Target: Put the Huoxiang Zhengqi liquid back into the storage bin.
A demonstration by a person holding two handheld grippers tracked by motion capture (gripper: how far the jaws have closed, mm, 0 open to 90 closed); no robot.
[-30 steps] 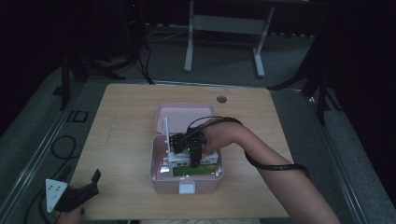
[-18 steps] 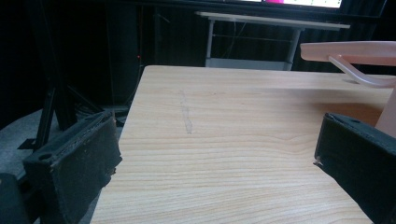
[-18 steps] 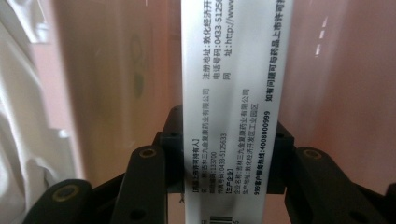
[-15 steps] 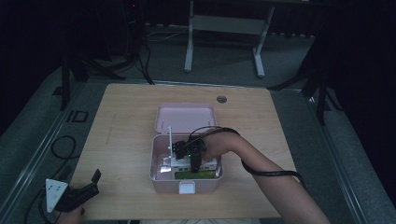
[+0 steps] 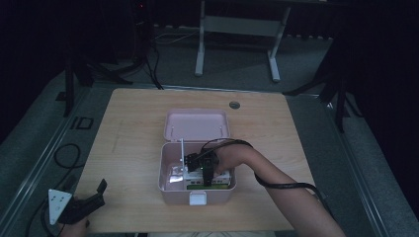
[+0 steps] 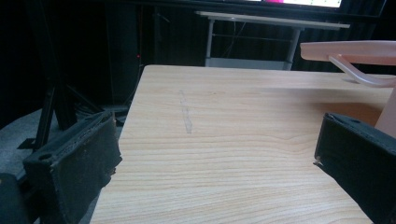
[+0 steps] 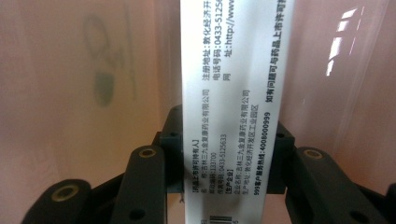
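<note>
Light wood table [image 5: 133, 128], rect., grain running L-R. Small round dark grommet [image 5: 234, 104] near far edge, approx. centre. Faint pale streak [image 6: 186, 116] on the top twd the left side. Grey floor [image 5: 375, 148] all round. "ID" marking [image 5: 81, 123] on the floor just beside table's left edge; black cable loop [image 5: 66, 155] nearer the camera. White desk frame [image 5: 237, 24] in the bg, well apart from the table. Dark stand legs [image 5: 74, 74] far left, another stand [image 5: 336, 94] far right. Tiny red light [image 5: 141, 6] at top; rest of bg v. dark.

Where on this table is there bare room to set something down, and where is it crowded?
Free: the wood left of the pink box, up to the left gripper; also both sides of the lid. Crowded: inside the box, where the right gripper grips a white carton.
</note>
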